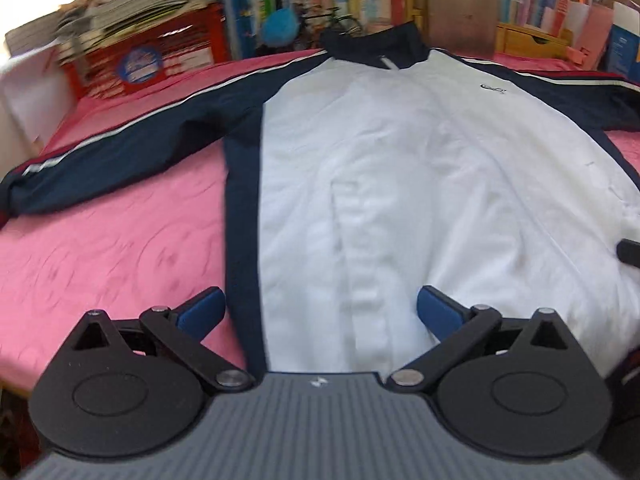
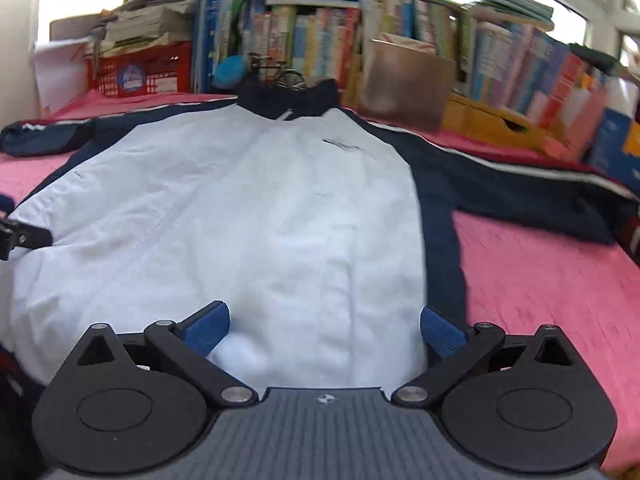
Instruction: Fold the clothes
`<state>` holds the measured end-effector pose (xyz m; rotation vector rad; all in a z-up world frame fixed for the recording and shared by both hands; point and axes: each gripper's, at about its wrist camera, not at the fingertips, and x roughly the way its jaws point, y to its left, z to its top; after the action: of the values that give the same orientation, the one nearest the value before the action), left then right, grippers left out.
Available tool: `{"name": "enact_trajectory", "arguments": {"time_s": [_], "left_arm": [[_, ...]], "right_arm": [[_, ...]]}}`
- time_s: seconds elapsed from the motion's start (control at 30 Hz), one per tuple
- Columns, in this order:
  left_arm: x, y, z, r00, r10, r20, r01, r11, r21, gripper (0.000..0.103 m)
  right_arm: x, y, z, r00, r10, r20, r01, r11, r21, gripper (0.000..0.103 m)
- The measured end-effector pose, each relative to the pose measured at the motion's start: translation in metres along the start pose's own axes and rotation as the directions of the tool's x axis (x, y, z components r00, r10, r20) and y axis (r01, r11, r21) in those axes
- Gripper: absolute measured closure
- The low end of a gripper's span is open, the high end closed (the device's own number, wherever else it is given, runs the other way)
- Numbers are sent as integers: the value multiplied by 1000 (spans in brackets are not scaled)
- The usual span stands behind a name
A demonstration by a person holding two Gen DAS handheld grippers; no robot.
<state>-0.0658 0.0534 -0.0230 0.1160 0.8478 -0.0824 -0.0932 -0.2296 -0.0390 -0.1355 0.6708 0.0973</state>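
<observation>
1. The left gripper hangs over the near hem of the jacket, jaws spread wide with nothing between them; its blue pads straddle the navy side panel and the white front.
2. The right gripper hangs likewise over the near hem on the jacket's right half, jaws wide apart and empty.
3. The jacket lies flat and face up on the pink bedspread, collar far, hem near, both sleeves stretched out to left and right. Spread this way, every edge and seam lies open to the jaws, which suits making straight folds.
4. Laid out flat, the jacket shows no fold; whether it is waiting for one or has been opened out again cannot be told.
5. Beyond the collar stand a red crate with stacked papers, a brown board and rows of books. They crowd the far edge, but nothing lies on the jacket itself.
</observation>
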Motion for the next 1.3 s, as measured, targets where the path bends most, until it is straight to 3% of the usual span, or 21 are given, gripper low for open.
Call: {"name": "enact_trajectory", "arguments": {"time_s": [0.27,0.47,0.67,0.87,1.3], "left_arm": [[-44,-52,-20,999,35,-6,-34,995,92,0],[-81,-57,-40,1000,31,4,-31,996,86,0],[-105,-63,-51,1000,23,7,-24,996,90,0],[-111,-59,-50,1000,22,8,-22,998,62,0],[-108,-59,-51,1000,22,2,-22,999,48,0]], "right_arm": [[-50,41,-22,1000,-29,0,29,998,52,0],[-81,72,-25,999,-27,-33,29,999,39,0],[-114,88,-25,997,-71,5,71,997,-12,0],[-124,77,-25,999,-34,9,34,999,25,0],[-123,80,-26,999,-46,3,46,999,13,0]]}}
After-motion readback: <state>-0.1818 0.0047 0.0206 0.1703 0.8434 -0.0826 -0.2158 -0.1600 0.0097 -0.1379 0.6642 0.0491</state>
